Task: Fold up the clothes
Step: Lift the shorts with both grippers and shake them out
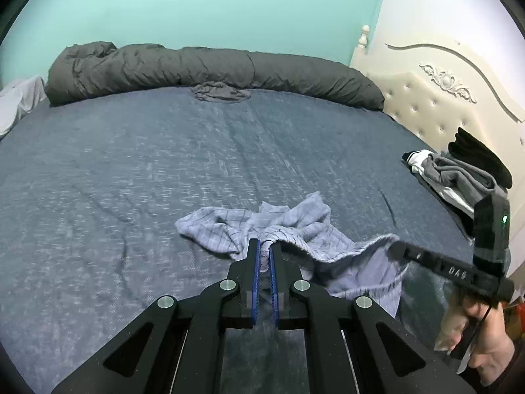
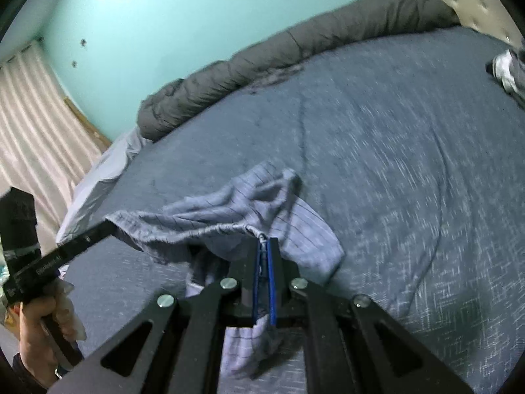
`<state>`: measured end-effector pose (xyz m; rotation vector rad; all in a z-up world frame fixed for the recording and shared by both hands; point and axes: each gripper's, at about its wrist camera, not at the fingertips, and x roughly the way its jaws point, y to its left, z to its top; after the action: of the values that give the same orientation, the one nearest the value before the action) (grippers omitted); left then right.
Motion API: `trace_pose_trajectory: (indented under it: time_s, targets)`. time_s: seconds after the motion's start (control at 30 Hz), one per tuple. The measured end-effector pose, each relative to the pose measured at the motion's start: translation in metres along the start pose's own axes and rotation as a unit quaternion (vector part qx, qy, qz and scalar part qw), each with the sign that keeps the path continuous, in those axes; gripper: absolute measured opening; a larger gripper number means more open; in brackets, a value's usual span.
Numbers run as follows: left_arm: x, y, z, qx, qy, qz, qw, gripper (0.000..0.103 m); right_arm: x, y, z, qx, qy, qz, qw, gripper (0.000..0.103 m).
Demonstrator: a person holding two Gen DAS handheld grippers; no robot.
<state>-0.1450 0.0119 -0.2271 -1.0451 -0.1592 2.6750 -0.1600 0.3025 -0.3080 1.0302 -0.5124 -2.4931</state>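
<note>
A light blue striped garment (image 1: 295, 229) lies crumpled on the blue bedspread (image 1: 164, 164), with its elastic waistband stretched between both grippers. My left gripper (image 1: 265, 246) is shut on a bunched part of the waistband. My right gripper (image 2: 265, 242) is shut on the other end of the waistband, and striped cloth (image 2: 249, 344) hangs down below its fingers. In the left wrist view the right gripper (image 1: 398, 249) reaches in from the right, held by a hand (image 1: 485, 338). In the right wrist view the left gripper (image 2: 108, 226) comes in from the left.
A rolled dark grey duvet (image 1: 213, 69) runs along the bed's far edge by the teal wall. A pile of grey, white and black clothes (image 1: 459, 174) sits at the right by the cream headboard (image 1: 443, 98). A small dark cloth (image 1: 220, 92) lies near the duvet. Curtains (image 2: 36, 121) hang left.
</note>
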Motion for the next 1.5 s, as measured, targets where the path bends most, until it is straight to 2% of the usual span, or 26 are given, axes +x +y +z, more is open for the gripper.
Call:
trace_pose_trajectory:
  time_s: [0.27, 0.47, 0.7, 0.8, 0.87, 0.97, 1.0, 1.1, 1.27, 1.33, 1.4, 1.5]
  targets:
    - [-0.067, -0.001, 0.01, 0.023, -0.022, 0.01, 0.9994, 0.005, -0.046, 0.049, 0.008, -0.04, -0.035, 0.022, 0.998, 0.003]
    - [-0.125, 0.001, 0.034, 0.03, -0.049, 0.013, 0.9983, 0.005, -0.097, 0.089, 0.036, -0.07, -0.058, 0.035, 0.995, 0.003]
    - [-0.186, -0.009, 0.069, 0.064, -0.078, 0.016, 0.9948, 0.005, -0.162, 0.134, 0.071, -0.105, -0.085, 0.04, 0.99, 0.003]
    - [-0.187, -0.009, 0.077, 0.067, -0.064, 0.011, 0.9957, 0.005, -0.162, 0.145, 0.071, -0.128, -0.063, 0.03, 0.989, 0.003]
    - [-0.179, -0.006, 0.075, 0.064, -0.052, 0.01, 0.9966, 0.005, -0.145, 0.144, 0.064, -0.121, -0.022, 0.044, 0.991, 0.003]
    - [-0.168, -0.001, 0.069, 0.055, -0.034, 0.007, 0.9979, 0.005, -0.107, 0.143, 0.039, -0.117, 0.036, 0.031, 0.992, 0.004]
    - [-0.164, 0.0, 0.068, 0.054, -0.03, 0.008, 0.998, 0.005, -0.094, 0.144, 0.031, -0.119, 0.055, 0.03, 0.991, 0.008]
    - [-0.154, 0.001, 0.062, 0.053, -0.019, 0.011, 0.9983, 0.005, -0.051, 0.147, 0.001, -0.121, 0.108, 0.033, 0.986, 0.034]
    - [-0.137, 0.001, 0.056, 0.058, -0.001, 0.016, 0.9982, 0.005, 0.0, 0.153, -0.036, -0.111, 0.151, 0.052, 0.981, 0.037]
    - [-0.13, 0.003, 0.056, 0.057, 0.004, 0.013, 0.9983, 0.005, 0.016, 0.159, -0.047, -0.115, 0.16, 0.054, 0.979, 0.05]
    - [-0.124, 0.006, 0.056, 0.054, 0.007, 0.013, 0.9984, 0.005, 0.028, 0.169, -0.059, -0.132, 0.164, 0.055, 0.976, 0.057]
    - [-0.117, 0.009, 0.057, 0.05, 0.011, 0.012, 0.9986, 0.005, 0.051, 0.18, -0.066, -0.152, 0.177, 0.048, 0.971, 0.06]
